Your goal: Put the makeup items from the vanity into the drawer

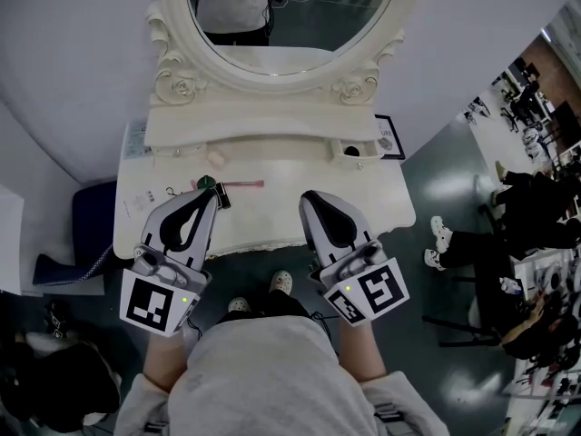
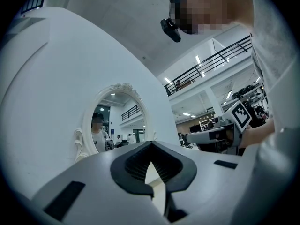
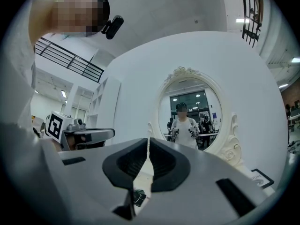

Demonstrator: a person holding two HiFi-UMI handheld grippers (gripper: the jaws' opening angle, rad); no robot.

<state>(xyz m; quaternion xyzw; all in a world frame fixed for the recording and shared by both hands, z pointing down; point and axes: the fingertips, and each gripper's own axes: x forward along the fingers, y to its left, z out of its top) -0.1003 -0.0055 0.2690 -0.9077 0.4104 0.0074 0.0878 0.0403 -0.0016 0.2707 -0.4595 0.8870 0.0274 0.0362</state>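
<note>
**A:** Makeup items [image 1: 215,159] lie on the white vanity [image 1: 290,173], towards its left half. There is a thin pink stick [image 1: 247,184], a small round pale piece behind it, and a dark green bit [image 1: 207,182] just beyond the left gripper [image 1: 214,194].

**B:** And the grippers?

**A:** Both are held low over the front edge, side by side, pointing towards the oval mirror [image 1: 290,25]. The left gripper's tips meet, with only the hollow of the pads between them. The right gripper [image 1: 310,198] is closed to a hairline slit. Neither holds anything.

**B:** Any writing?

**A:** Each gripper's cube carries black-and-white square markers. A sheet of paper [image 1: 136,140] at the vanity's left rear and a framed card [image 1: 390,138] at the right rear both bear print too small to read.

**B:** The room?

**A:** The vanity stands against a curved white wall [image 1: 73,53], on a grey-green floor [image 1: 445,189]. A dark blue object [image 1: 93,218] is at its left, and seated people [image 1: 508,216] are at the right. The gripper views show ceiling lights and a railed balcony. The mirror reflects a person in a white shirt.
</note>
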